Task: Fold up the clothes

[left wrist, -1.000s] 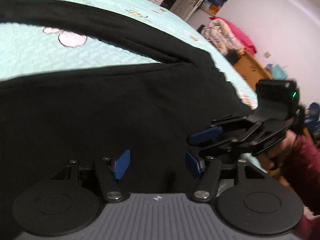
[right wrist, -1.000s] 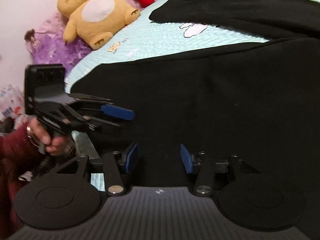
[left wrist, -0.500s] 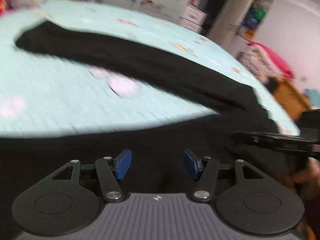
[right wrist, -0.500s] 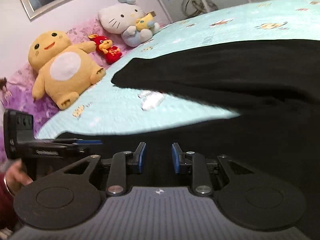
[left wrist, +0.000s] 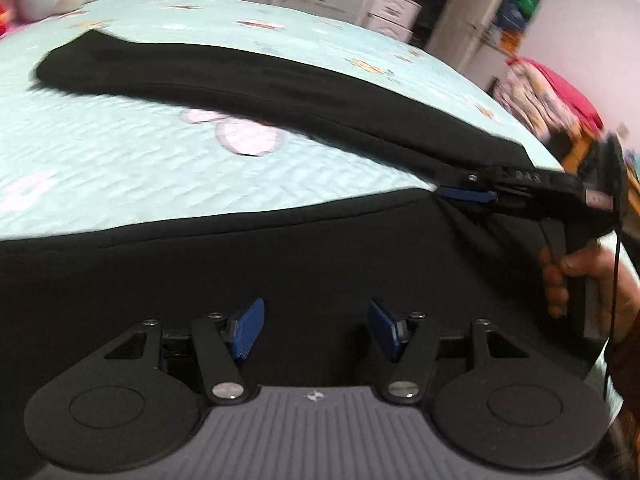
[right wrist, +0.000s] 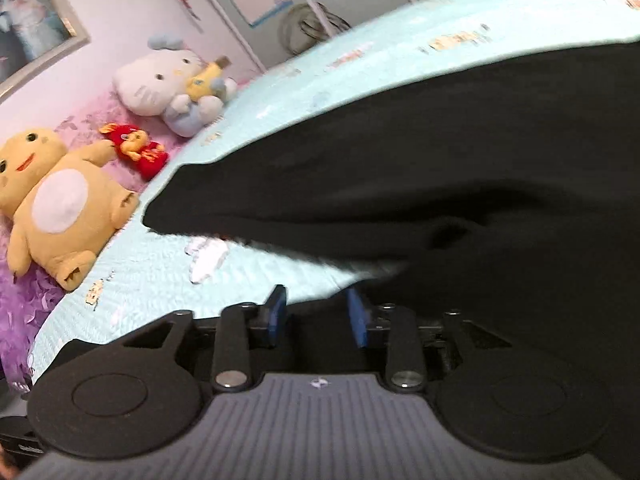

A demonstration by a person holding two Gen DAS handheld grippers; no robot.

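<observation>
1. A black garment (left wrist: 320, 256) lies spread across a pale-blue bed (left wrist: 120, 168), one long leg or sleeve stretched diagonally toward the far side.
2. The left gripper (left wrist: 316, 328) hovers over the garment's near panel, blue pads (left wrist: 248, 328) well apart, nothing between them.
3. The right gripper (left wrist: 466, 194), held in a hand (left wrist: 588, 280), meets the garment's edge at the right; in its own view dark cloth sits between its pads (right wrist: 358, 320), but whether it grips cannot be told.
4. Plush toys (right wrist: 60, 208) line the bed's head.

Black tool (left wrist: 316, 326), blue ribbed pads (left wrist: 249, 328), silver screws, grey ridged housing.
</observation>
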